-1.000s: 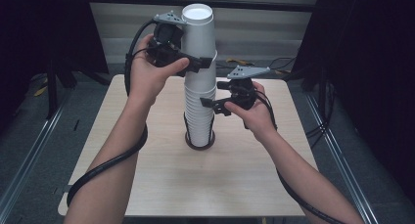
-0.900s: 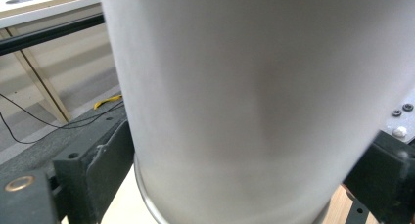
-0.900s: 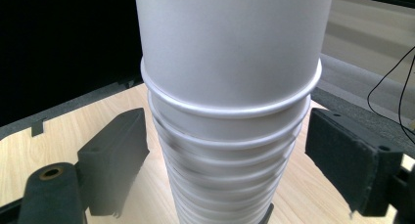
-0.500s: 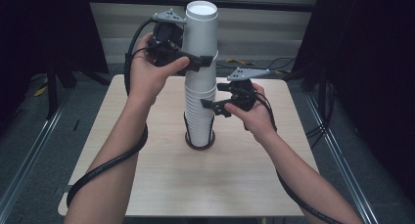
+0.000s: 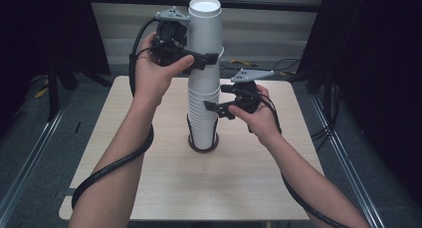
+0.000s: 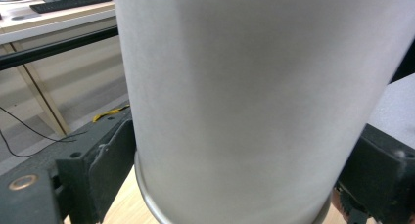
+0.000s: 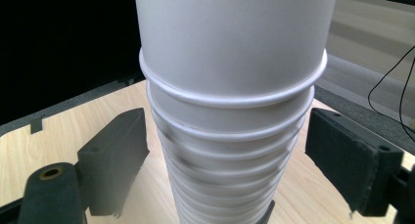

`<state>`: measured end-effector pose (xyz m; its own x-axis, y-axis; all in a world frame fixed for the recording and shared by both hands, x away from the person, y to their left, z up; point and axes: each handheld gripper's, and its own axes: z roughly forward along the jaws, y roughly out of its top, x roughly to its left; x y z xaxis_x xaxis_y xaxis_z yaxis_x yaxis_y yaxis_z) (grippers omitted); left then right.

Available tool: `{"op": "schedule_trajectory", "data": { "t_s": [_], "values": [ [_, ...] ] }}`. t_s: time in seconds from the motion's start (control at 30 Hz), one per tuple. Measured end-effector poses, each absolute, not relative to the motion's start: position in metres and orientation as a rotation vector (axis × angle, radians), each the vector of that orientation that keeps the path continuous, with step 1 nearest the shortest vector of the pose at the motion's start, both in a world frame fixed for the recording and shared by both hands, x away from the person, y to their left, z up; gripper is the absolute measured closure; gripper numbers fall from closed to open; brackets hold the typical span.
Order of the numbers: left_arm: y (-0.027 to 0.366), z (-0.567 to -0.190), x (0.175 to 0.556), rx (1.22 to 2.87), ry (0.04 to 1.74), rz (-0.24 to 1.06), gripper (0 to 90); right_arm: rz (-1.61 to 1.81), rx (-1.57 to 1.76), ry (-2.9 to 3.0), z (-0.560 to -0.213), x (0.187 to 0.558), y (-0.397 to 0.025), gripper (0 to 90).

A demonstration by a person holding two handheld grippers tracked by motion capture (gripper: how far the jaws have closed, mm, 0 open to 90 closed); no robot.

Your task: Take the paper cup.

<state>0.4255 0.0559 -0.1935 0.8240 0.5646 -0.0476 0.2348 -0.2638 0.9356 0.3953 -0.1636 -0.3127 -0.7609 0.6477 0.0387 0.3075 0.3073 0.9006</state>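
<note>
1. The counter (image 5: 149,188) is carrying a black ring holder (image 5: 202,147) at its centre.
2. A cup stack (image 5: 203,108) is standing upright in that holder.
3. The left tongs (image 5: 211,58), at twelve o'clock, are clamping the top cup (image 5: 204,24).
4. The right tongs (image 5: 213,110), at three o'clock, are gaping around the stack, both jaws apart from it.

Our left gripper (image 5: 208,58) is raised high over the table's far edge, its jaws closed against the sides of the top cup (image 5: 204,24). Our right gripper (image 5: 215,108) sits lower, above the middle of the table (image 5: 149,188), with its jaws spread wide on either side of the cup stack (image 5: 203,113), clear of it. Both forearms reach in from the near edge.
</note>
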Motion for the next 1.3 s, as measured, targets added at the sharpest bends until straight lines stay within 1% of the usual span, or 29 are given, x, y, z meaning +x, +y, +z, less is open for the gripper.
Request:
{"op": "schedule_trajectory", "data": {
  "t_s": [0.63,1.3],
  "values": [
    [0.065,-0.187,0.423,1.815,0.61,0.357,8.6,1.433,0.864,2.25,-0.314,0.396,-0.163,15.3],
    [0.096,-0.188,0.411,1.825,0.617,0.361,8.6,1.41,0.873,2.26,-0.323,0.398,-0.167,15.1]
  ]
}}
